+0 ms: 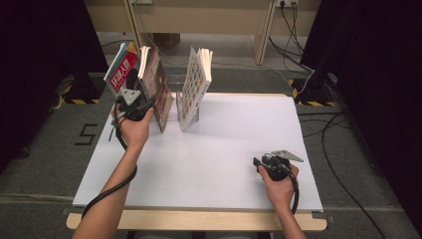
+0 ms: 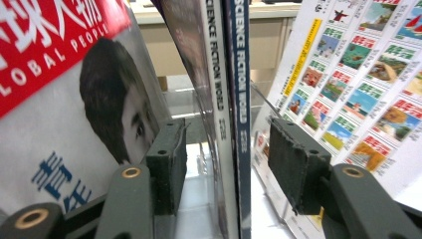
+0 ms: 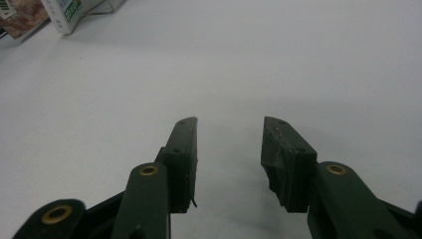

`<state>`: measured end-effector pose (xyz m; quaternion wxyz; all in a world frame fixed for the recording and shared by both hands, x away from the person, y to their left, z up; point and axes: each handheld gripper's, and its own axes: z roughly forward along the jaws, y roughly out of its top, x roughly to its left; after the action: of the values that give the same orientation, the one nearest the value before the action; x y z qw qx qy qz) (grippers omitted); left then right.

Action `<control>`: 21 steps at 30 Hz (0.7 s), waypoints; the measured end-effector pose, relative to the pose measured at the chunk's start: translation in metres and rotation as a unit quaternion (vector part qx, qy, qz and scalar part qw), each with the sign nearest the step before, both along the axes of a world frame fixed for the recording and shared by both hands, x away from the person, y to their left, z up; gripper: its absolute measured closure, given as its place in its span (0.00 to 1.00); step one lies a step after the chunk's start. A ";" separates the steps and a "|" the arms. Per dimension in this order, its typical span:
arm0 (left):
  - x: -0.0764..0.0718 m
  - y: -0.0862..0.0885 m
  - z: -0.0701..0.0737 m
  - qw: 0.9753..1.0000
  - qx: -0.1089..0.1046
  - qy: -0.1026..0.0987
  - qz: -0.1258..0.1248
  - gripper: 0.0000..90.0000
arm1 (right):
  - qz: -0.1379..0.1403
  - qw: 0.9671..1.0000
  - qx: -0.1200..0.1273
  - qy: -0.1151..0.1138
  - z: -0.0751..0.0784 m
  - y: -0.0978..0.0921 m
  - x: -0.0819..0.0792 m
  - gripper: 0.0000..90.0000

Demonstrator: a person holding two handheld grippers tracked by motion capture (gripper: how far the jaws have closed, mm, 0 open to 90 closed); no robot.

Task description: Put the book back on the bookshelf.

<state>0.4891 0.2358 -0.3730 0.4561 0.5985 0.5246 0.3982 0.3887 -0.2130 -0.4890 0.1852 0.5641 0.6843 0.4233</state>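
Several magazines stand upright in a clear rack at the table's back left. A red-covered one point(image 1: 121, 67) leans left, two "Science Fiction World" issues point(image 1: 158, 84) stand in the middle, and one with a grid of small pictures point(image 1: 193, 87) stands to the right. My left gripper point(image 1: 147, 103) is open, its jaws on either side of the two Science Fiction World spines point(image 2: 230, 99) without clamping them. The red magazine point(image 2: 54, 74) lies outside its left jaw and the picture-grid one point(image 2: 368, 74) outside its right. My right gripper point(image 1: 259, 162) hovers low over bare white table, open and holding nothing point(image 3: 229, 134).
The white table top point(image 1: 214, 144) has a wooden front edge point(image 1: 199, 220). A clear rack point(image 2: 199, 119) holds the magazines. Cables point(image 1: 333, 149) trail on the floor at the right, and a wooden bench point(image 1: 209, 20) stands behind the table.
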 end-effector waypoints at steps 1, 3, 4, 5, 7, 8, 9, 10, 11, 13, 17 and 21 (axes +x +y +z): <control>-0.001 0.001 0.000 1.000 -0.006 0.002 -0.001 0.55 | 0.000 1.000 0.000 0.000 0.000 0.000 0.000 0.65; -0.004 0.004 -0.001 1.000 -0.004 0.006 -0.002 0.55 | 0.001 1.000 -0.001 -0.002 0.000 0.000 0.000 0.65; -0.006 0.004 -0.002 1.000 -0.005 0.008 -0.003 0.55 | 0.001 1.000 -0.001 -0.002 0.000 0.000 0.000 0.65; -0.007 0.005 -0.003 1.000 -0.005 0.011 -0.005 0.54 | 0.001 1.000 -0.002 -0.002 0.000 0.000 0.000 0.65; -0.010 0.007 -0.005 1.000 -0.005 0.015 -0.007 0.54 | 0.000 1.000 -0.001 0.000 0.000 0.000 0.000 0.65; -0.011 0.008 -0.006 1.000 -0.008 0.017 -0.008 0.54 | 0.000 1.000 -0.001 -0.001 0.000 0.000 0.000 0.65; -0.013 0.009 -0.007 1.000 -0.013 0.020 -0.010 0.54 | 0.001 1.000 -0.001 -0.001 0.000 0.001 0.000 0.65; -0.014 0.009 -0.008 1.000 -0.015 0.023 -0.011 0.53 | 0.001 1.000 -0.002 -0.002 0.000 0.001 0.000 0.65; -0.016 0.009 -0.009 1.000 -0.015 0.024 -0.013 0.53 | 0.001 1.000 -0.002 -0.001 0.000 0.001 0.000 0.65; -0.019 0.010 -0.010 0.999 -0.019 0.028 -0.018 0.53 | 0.002 1.000 -0.003 -0.002 0.000 0.001 0.000 0.65; -0.025 0.012 -0.012 0.999 -0.023 0.036 -0.026 0.53 | 0.000 1.000 -0.002 -0.001 0.000 0.001 0.000 0.65; -0.033 0.014 -0.015 0.998 -0.027 0.045 -0.035 0.52 | -0.001 1.000 -0.002 -0.002 0.001 0.001 -0.001 0.65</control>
<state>0.4562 0.2501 -0.3882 0.4614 0.6217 0.5337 0.3402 0.3879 -0.2121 -0.4881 0.1880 0.5634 0.6841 0.4233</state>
